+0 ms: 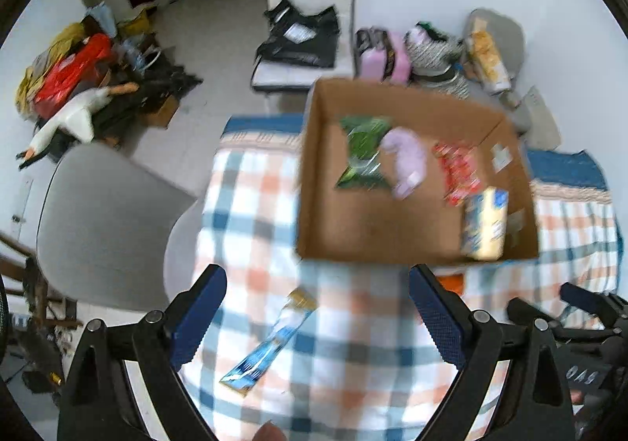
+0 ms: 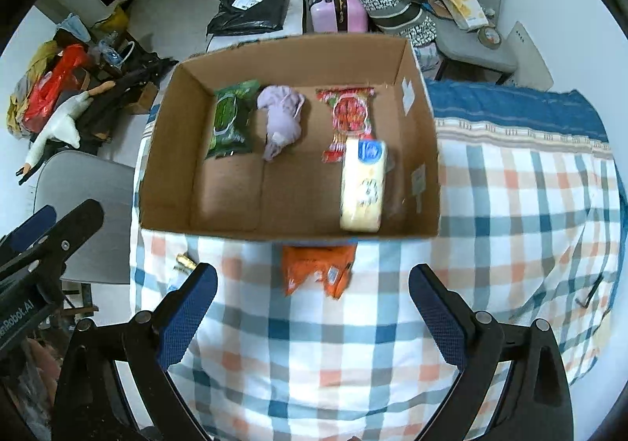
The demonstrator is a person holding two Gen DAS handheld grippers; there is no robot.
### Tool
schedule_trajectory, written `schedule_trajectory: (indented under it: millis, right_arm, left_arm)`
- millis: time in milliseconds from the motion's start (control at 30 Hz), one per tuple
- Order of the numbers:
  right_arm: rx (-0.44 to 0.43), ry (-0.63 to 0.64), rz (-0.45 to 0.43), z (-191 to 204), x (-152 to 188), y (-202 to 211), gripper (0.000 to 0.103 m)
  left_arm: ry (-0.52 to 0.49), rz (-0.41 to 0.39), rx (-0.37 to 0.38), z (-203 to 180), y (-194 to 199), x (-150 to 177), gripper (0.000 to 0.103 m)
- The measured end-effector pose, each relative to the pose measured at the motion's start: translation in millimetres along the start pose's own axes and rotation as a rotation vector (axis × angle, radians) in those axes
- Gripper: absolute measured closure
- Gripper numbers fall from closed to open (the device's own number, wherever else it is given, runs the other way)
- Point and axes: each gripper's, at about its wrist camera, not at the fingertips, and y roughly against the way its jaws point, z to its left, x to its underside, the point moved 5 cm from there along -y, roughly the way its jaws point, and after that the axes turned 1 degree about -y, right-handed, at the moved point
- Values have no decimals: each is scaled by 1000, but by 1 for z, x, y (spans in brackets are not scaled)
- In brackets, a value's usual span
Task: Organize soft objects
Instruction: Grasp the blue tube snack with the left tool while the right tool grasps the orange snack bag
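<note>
Both grippers hang over the checked cloth (image 2: 510, 182) with nothing in them: the left gripper (image 1: 318, 317) has its jaws spread wide and empty, and the right gripper (image 2: 312, 309) is likewise released, its blue pads well apart. The cardboard box (image 2: 168, 119) sits at twelve o'clock from the right gripper and already holds four soft things: a green packet (image 2: 231, 119) at the box's ten o'clock, a lilac cloth bundle (image 2: 280, 119) just beside it, a red snack pack (image 2: 349, 115) toward one o'clock, and a pale yellow pack (image 2: 363, 186) overlapping the red one's near end. Two items look still outside: an orange pouch (image 2: 318, 268) lying against the box's near wall, straight ahead of the right gripper, and a long blue sachet (image 1: 271, 339) on the cloth between the left gripper's fingers, toward its six o'clock. The likely next move is a pick of one of these. The pouch is tucked partly under the box edge, so a grab from above could catch the cardboard and drag the box. The sachet lies flat and thin, so the pads may pinch the loose cloth with it, or slide off. The left view is blurred, which makes its aim less sure, and the two tools hang close enough to foul each other.
</note>
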Motion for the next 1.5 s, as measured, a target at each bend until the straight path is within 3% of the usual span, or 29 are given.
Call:
schedule_trajectory:
  millis: [267, 500, 600, 667, 767, 933, 1033, 1133, 1200, 1333, 1500]
  right_arm:
    - [-13, -48, 108, -1, 42, -61, 3]
    - [-11, -95, 151, -5, 55, -111, 3]
    - [-15, -112, 150, -8, 53, -130, 3]
    - [7, -107, 157, -8, 49, -141, 3]
    - [8, -95, 158, -7, 43, -158, 3]
    - [32, -57, 151, -7, 33, -182, 3]
    - [30, -58, 179, -8, 30, -195, 4]
    - [26, -65, 220, -10, 32, -206, 31]
    - [7, -68, 227, -10, 36, -208, 38]
    - [17, -41, 244, -9, 46, -206, 42]
    - [-23, -31, 267, -12, 70, -190, 45]
  left_arm:
    - [-3, 246, -79, 41, -87, 70, 8]
    - [-79, 416, -118, 44, -168, 112, 8]
    - [-83, 430, -136, 44, -187, 117, 10]
    - [-52, 434, -93, 41, -190, 117, 33]
    - [-26, 450, -38, 28, -189, 120, 56]
    - [-5, 447, -24, 14, -181, 116, 57]
    - [29, 469, 41, 7, -174, 116, 70]
    - [9, 471, 24, 0, -179, 119, 70]
    - [10, 480, 20, -1, -185, 120, 70]
    - [24, 463, 18, -5, -184, 120, 70]
    - [65, 444, 75, -13, -158, 130, 83]
